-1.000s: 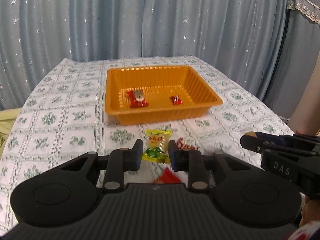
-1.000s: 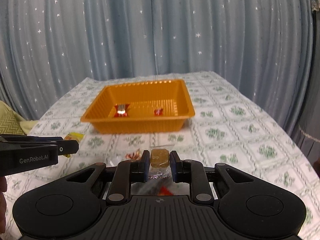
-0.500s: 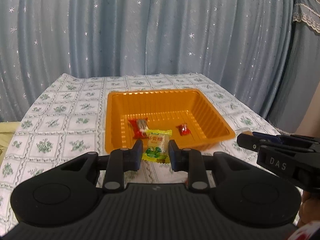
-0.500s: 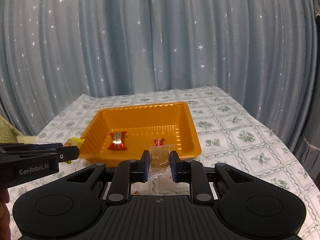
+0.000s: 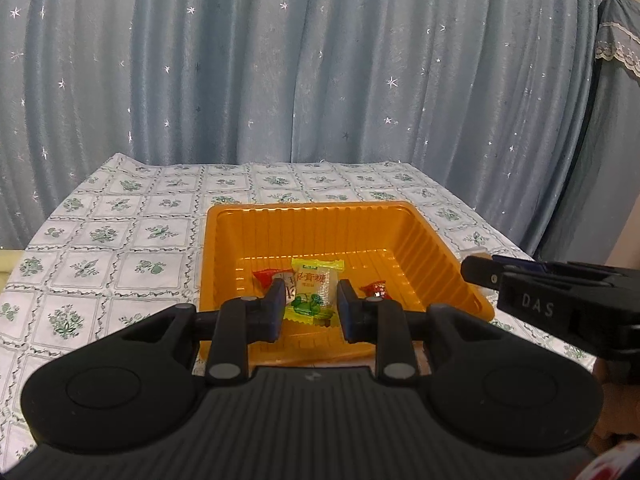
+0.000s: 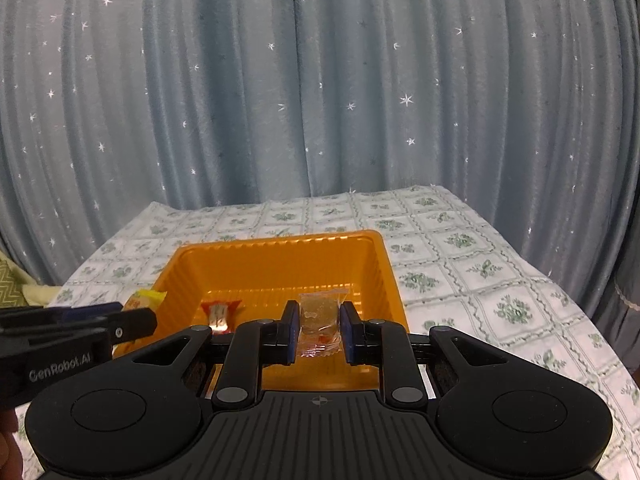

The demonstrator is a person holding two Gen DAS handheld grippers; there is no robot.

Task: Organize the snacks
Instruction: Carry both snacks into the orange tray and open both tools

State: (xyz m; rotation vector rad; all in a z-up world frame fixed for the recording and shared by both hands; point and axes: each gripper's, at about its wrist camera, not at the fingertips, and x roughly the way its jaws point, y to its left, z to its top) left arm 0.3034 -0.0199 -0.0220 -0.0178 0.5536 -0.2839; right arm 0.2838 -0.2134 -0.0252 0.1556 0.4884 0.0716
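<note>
An orange plastic tray (image 5: 432, 236) (image 6: 384, 264) sits on the patterned tablecloth. My left gripper (image 5: 311, 297) is shut on a yellow-green candy packet (image 5: 314, 290), held above the tray's near edge. My right gripper (image 6: 319, 320) is shut on a clear-wrapped amber sweet (image 6: 319, 314), also over the tray's near side. Inside the tray lie a red-and-white wrapped bar (image 5: 266, 277) (image 6: 219, 312) and a small red candy (image 5: 376, 289). Each gripper shows at the edge of the other's view: the right one (image 5: 476, 270), the left one (image 6: 150, 322).
The table (image 5: 120, 240) is covered in a white cloth with green floral squares. Blue starred curtains (image 5: 320, 80) hang close behind it. A draped piece of furniture (image 5: 616, 120) stands at the right. A yellowish cushion (image 6: 16, 284) lies off the table's left side.
Both grippers have carried their sweets forward from the table's near side to over the tray. The loose sweets near the front edge have dropped out of view.
</note>
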